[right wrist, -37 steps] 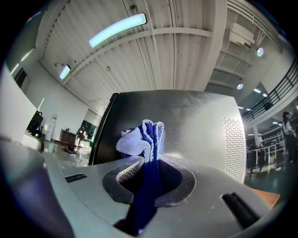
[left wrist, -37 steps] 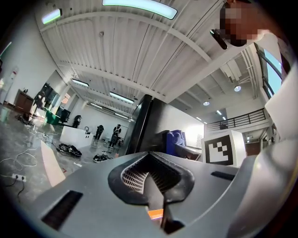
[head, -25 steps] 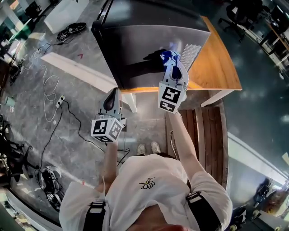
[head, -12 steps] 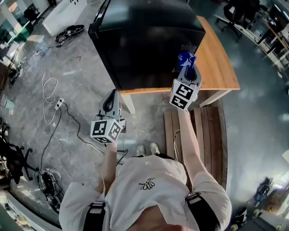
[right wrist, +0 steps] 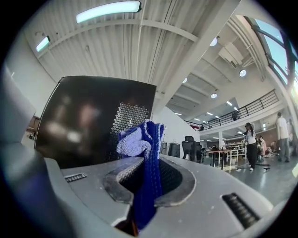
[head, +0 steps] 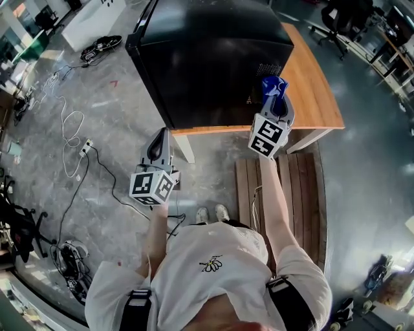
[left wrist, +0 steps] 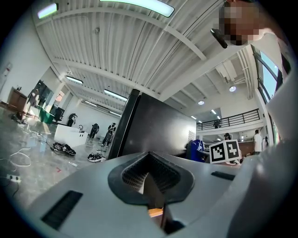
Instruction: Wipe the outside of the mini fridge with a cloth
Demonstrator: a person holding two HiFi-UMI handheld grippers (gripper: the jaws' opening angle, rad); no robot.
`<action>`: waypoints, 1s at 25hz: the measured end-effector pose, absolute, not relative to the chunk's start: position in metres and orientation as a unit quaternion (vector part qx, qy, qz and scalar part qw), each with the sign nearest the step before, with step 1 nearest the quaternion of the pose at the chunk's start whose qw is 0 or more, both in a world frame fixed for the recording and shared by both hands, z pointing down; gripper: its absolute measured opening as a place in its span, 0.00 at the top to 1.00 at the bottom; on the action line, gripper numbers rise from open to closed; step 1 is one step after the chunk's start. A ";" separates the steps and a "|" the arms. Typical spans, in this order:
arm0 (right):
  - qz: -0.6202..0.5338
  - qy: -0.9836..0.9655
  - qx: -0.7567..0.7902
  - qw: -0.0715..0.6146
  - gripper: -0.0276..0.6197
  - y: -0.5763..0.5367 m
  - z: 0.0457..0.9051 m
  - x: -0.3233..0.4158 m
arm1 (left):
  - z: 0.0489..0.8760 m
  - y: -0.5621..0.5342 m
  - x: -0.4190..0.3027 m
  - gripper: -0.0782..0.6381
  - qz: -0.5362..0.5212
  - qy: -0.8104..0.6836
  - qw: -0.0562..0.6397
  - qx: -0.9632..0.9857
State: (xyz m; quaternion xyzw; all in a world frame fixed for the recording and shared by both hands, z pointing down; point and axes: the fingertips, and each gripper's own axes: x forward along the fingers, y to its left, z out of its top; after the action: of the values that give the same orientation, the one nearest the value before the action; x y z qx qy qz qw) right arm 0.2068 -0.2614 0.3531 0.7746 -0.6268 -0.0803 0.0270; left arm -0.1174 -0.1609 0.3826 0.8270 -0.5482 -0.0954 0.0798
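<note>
The black mini fridge [head: 213, 58] stands on a wooden table [head: 317, 97]. In the head view my right gripper [head: 274, 96] is by the fridge's near right corner, beside the perforated vent [head: 259, 74]. It is shut on a bunched blue cloth [head: 272, 85]. The right gripper view shows the cloth [right wrist: 142, 148] sticking up between the jaws, with the fridge's dark side [right wrist: 88, 121] just beyond; I cannot tell whether they touch. My left gripper [head: 160, 134] is lower left, in front of the table's edge, shut and empty. From the left gripper view the fridge [left wrist: 153, 130] stands ahead.
Cables [head: 71, 142] and a power strip [head: 86, 143] lie on the grey floor at the left. A slatted wooden platform [head: 284, 187] lies below the table on the right. Shoes [head: 102, 45] and a white bench [head: 97, 16] are at the back left. Office chairs [head: 339, 26] stand at the back right.
My right gripper has carried the cloth rightward across the fridge's near face to its right corner. The left gripper has stayed where it was.
</note>
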 end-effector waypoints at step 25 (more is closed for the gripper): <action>-0.055 -0.712 0.700 -0.018 0.86 -0.222 0.363 0.119 | 0.384 -0.153 -0.136 0.88 -0.098 -0.568 0.076 0.813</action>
State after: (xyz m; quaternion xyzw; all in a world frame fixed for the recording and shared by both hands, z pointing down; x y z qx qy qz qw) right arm 0.1193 -0.2223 0.3633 0.6997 -0.7121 -0.0551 -0.0184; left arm -0.1356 -0.1526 0.3844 0.8134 -0.5682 -0.0984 0.0761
